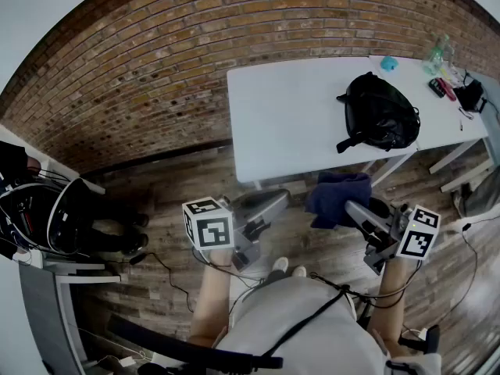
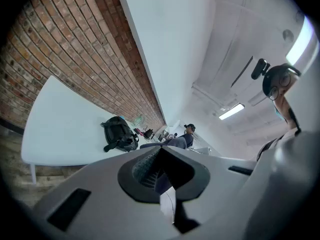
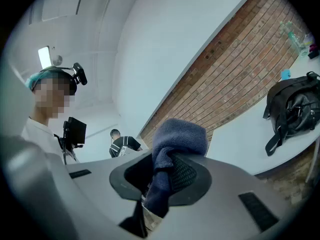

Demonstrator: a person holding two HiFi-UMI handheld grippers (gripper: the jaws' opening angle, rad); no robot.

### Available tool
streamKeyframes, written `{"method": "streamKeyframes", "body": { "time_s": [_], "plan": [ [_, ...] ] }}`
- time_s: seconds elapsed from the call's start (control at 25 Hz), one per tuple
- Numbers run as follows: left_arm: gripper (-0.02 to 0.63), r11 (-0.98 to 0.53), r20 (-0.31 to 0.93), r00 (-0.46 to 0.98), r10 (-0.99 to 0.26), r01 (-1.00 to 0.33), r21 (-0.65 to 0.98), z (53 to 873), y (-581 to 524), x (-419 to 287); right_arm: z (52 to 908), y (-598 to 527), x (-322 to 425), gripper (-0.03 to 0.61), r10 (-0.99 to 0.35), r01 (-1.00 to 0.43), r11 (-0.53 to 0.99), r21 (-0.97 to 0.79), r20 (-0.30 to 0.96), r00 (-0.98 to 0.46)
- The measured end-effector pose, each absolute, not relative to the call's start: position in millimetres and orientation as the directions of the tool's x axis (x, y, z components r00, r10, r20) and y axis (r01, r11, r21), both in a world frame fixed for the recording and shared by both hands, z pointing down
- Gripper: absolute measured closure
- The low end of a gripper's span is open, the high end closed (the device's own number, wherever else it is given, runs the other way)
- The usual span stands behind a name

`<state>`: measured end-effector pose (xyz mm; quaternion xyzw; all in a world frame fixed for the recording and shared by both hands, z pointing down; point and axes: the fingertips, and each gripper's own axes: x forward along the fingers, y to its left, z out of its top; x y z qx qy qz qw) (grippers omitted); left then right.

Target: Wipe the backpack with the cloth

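A black backpack point(image 1: 379, 112) lies on the right half of a white table point(image 1: 289, 116), ahead of me across a strip of wood floor. My right gripper point(image 1: 349, 207) is held low in front of the table, shut on a dark blue cloth point(image 1: 337, 198) that bunches over its tips. In the right gripper view the cloth point(image 3: 175, 144) sticks up between the jaws, with the backpack point(image 3: 292, 109) far right. My left gripper point(image 1: 273, 203) hovers beside it, jaws together with nothing in them. The left gripper view shows the backpack point(image 2: 119, 134) on the table point(image 2: 60, 129), well beyond the gripper point(image 2: 160, 154).
Small items crowd the table's far right end: a blue object point(image 1: 389, 63), a clear bottle point(image 1: 436, 53), black gear point(image 1: 469, 96). A rack with cables point(image 1: 47, 217) stands at the left. A brick wall point(image 1: 195, 61) backs the table. Another person point(image 3: 122, 143) stands in the distance.
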<state>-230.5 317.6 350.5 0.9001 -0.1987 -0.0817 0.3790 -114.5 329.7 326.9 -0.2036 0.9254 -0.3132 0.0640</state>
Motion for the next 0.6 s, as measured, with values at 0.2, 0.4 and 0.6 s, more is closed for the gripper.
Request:
{"method": "streamKeyframes", "body": {
  "time_s": [0.2,0.4,0.6],
  "plan": [
    [0.611,-0.632,0.008,0.908,-0.420,-0.299,0.715,349.9,317.6,-231.5,325.8,329.8,-115.9,0.503,-0.415,-0.336,0.723,-0.604,0.008,-0.910],
    [0.611,-0.631,0.014,0.905,-0.425,-0.308,0.712,351.2,317.0,-231.9,327.7,329.1,-116.0,0.503,-0.415,-0.338,0.722,-0.603,0.014,-0.910],
    [0.611,-0.625,0.013,0.902,-0.432,-0.310,0.716,352.5,313.5,-234.6,334.9,325.1,-118.2,0.503,-0.426,-0.378,0.713,-0.591,0.063,-0.902]
  ]
}}
